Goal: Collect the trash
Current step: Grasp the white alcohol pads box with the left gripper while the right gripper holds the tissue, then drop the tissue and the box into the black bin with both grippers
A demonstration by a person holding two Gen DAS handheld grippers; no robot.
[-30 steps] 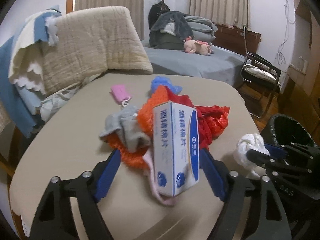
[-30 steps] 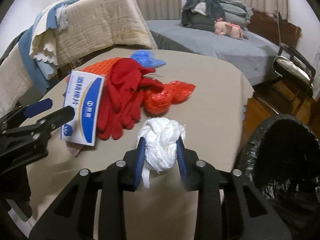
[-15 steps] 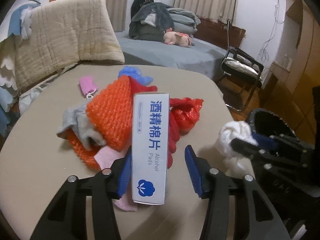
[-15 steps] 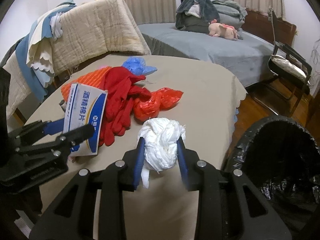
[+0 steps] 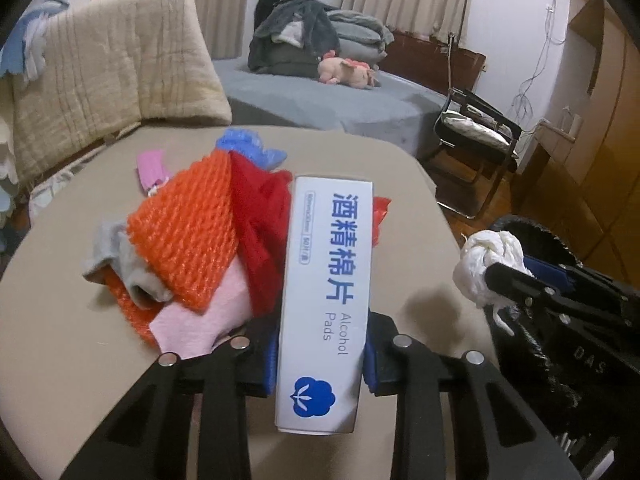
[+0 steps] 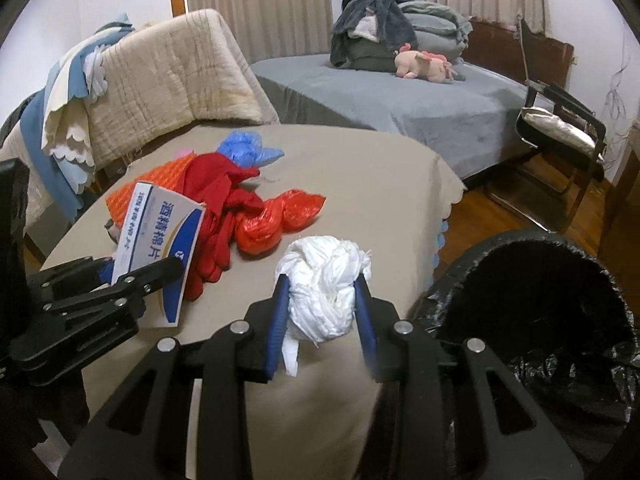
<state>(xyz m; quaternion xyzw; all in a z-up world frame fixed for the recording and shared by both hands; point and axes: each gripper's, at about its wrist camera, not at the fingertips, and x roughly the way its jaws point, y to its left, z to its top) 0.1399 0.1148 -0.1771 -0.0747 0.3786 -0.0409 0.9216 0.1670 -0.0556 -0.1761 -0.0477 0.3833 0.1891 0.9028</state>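
Observation:
My left gripper [image 5: 320, 354] is shut on a white and blue alcohol pads box [image 5: 326, 264] and holds it upright above the beige table [image 5: 60, 320]. The box also shows in the right wrist view [image 6: 160, 236]. My right gripper [image 6: 322, 312] is shut on a white crumpled wad [image 6: 324, 284], held near the table's right edge beside a black-lined trash bin [image 6: 532, 304]. The wad [image 5: 486, 266] and the bin [image 5: 532, 232] show at the right of the left wrist view.
On the table lies a pile: orange mesh [image 5: 184, 232], red gloves [image 6: 218, 208], a red plastic bag [image 6: 280, 216], a blue bag [image 6: 248, 150], grey cloth [image 5: 120, 260], pink cloth [image 5: 192, 316], a pink item [image 5: 150, 164]. A blanket-draped chair [image 6: 168, 76] stands left; a bed [image 6: 400, 96] behind.
My left gripper closed on the alcohol pads box and lifted it off the pile. My right gripper moved with the white wad toward the bin.

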